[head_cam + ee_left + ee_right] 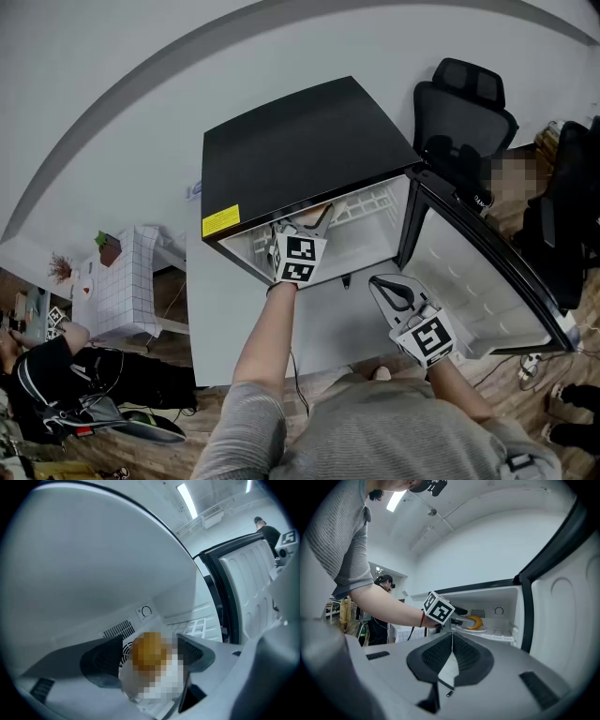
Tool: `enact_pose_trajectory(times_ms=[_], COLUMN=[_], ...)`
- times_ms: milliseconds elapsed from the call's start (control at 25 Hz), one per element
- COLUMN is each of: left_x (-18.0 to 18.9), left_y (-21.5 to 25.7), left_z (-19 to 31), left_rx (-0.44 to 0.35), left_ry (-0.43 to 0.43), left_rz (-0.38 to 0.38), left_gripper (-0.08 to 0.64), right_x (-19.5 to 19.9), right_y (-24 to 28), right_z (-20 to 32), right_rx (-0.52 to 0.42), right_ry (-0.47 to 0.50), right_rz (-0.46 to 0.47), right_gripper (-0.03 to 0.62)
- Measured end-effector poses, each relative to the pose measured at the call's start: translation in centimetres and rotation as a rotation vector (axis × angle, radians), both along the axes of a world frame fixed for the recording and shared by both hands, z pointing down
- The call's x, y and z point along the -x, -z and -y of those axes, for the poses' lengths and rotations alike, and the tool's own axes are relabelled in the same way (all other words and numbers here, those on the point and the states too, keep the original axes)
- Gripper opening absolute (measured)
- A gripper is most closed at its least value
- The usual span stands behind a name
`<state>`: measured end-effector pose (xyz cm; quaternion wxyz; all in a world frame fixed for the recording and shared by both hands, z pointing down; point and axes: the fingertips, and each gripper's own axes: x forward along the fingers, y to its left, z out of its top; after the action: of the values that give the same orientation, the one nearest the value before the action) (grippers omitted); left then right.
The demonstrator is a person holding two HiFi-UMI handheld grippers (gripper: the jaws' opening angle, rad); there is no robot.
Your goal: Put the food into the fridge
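Jaws of the right gripper (451,641) are pressed flat together with nothing between them. It hangs low in front of the fridge (309,141), beside the open door (478,272), which is swung out to the right. The bare left forearm (267,328) reaches up from a grey sleeve to the left gripper (314,222), whose tip is inside the white fridge compartment. That gripper's jaws are clamped on the food (149,649), a round orange-brown piece with something white under it; the white part is too blurred to name. From the right gripper view the food (474,622) sits just above the white wire shelf (499,632), and I cannot tell whether it touches the shelf. Behind the food, on the back wall of the fridge, are a slotted vent (117,630) and a round dial (146,611). The fridge has a black top with a yellow label (220,222) at its front left corner. Further off, a black office chair (464,108) stands behind the door, and a small table with a checked cloth (127,281) stands well to the left.
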<state>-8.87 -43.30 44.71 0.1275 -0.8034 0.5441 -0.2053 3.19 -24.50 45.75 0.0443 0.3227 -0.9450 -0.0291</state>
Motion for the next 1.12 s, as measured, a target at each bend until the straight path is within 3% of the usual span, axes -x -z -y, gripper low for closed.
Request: enact_pose_trajectory(times_ms=[960,1120], left_x=[-0.6,-0.9], left_y=[1.3,0.4], left_z=[-10.3,-12.2], left_rx=[-0.065,-0.054], left_ry=[-0.031,-0.027], left_rz=[-0.147,-0.164], left_gripper=[0.345,0.303], right_x=[0.7,0.8], right_y=[0.8,0.8], right_z=[-1.5,-1.8], right_rx=[-0.041,-0.043], right_ry=[0.028,0.029], right_rz=[0.026,0.024], right_gripper=[0.012,0.012])
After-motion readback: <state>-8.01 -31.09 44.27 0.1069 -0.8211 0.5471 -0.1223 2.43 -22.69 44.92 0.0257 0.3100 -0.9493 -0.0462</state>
